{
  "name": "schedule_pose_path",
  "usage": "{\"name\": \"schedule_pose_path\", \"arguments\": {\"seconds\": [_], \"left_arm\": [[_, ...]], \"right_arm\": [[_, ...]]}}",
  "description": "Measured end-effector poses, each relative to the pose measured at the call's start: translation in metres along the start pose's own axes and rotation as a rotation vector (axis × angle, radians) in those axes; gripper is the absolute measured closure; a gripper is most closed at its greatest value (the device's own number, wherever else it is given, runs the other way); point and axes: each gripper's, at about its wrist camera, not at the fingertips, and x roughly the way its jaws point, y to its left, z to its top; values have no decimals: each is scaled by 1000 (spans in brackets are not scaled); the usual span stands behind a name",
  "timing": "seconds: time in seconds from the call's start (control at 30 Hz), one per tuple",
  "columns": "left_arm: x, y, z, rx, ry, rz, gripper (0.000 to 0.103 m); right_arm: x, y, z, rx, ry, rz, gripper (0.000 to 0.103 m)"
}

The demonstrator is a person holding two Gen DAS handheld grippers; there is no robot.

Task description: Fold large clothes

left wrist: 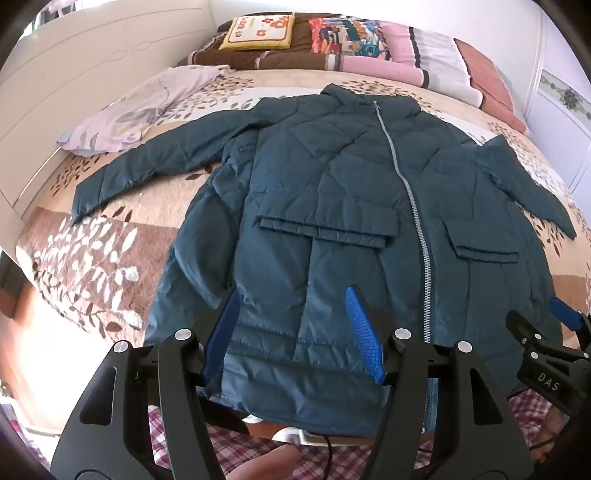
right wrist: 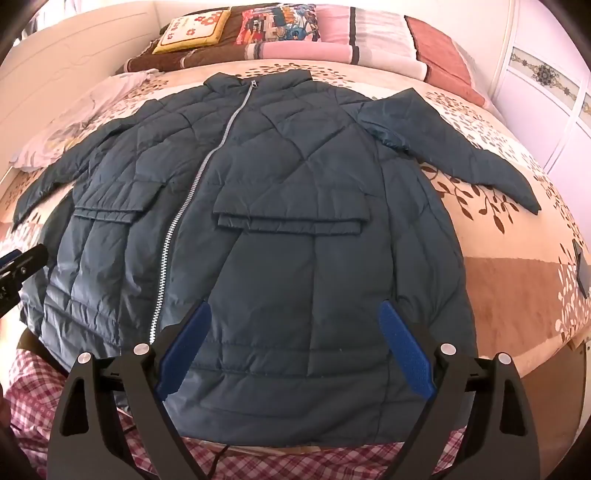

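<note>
Teal quilted jacket (right wrist: pixel 280 229) is lying flat, face up, zipped, on the bed (right wrist: pixel 509 280), hem hanging toward the near edge, both sleeves splayed out to the sides. Left tongs (left wrist: pixel 291 332) are hovering over the hem left of the zipper (left wrist: pixel 410 206), jaws partly spread, pinching nothing. Right tongs (right wrist: pixel 293 347) are hovering over the hem on the other side, spread wide, also empty. Looks like folding is not started yet. My take for this step: bring each sleeve in across the body first, pinching near the cuff, not mid-sleeve, since puffy slick fabric is likely slipping. Keep the zipper line straight as the centre reference. Readable text: "DAS" on the right tongs' body in the left wrist view; cushion (left wrist: pixel 260 31) lettering is too small to read.
</note>
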Motion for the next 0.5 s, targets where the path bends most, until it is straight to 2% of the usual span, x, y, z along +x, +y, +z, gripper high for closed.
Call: {"name": "schedule_pose_path", "arguments": {"seconds": [0.5], "left_arm": [[-4, 0, -5, 1, 4, 0, 42]], "right_arm": [[6, 1, -1, 2, 23, 14, 14]]}}
